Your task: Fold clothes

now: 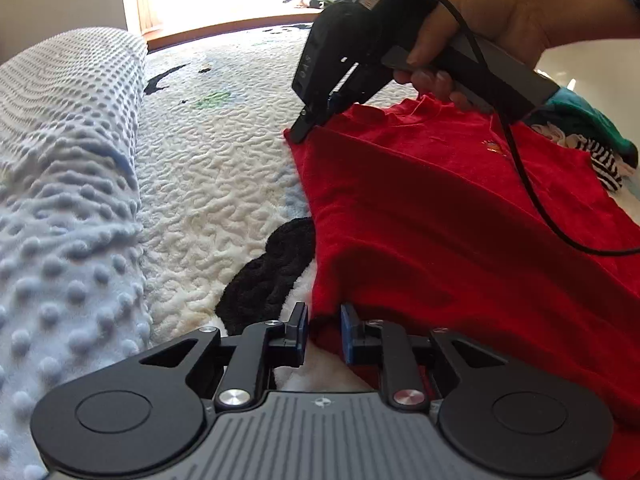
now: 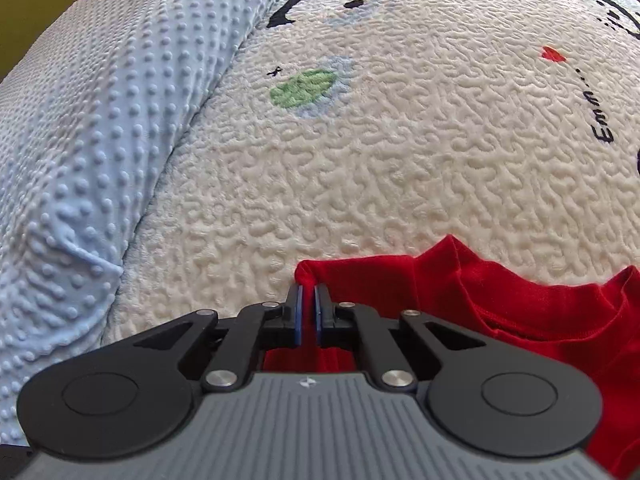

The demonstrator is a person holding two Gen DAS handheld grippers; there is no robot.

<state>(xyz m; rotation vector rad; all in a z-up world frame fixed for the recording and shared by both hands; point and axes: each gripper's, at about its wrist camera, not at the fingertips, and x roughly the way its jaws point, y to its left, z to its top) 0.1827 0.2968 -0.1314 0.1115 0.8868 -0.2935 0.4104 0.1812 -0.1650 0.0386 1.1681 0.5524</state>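
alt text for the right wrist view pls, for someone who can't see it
The right gripper, seen from just behind its black arms, is shut on a corner of a red knit shirt lying on a cream textured bedspread with embroidered shapes. A pale blue dotted blanket lies along the left.

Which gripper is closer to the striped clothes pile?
Right. The right gripper pinches the red shirt's far corner; the left gripper is at its near edge, farther from the striped pile.
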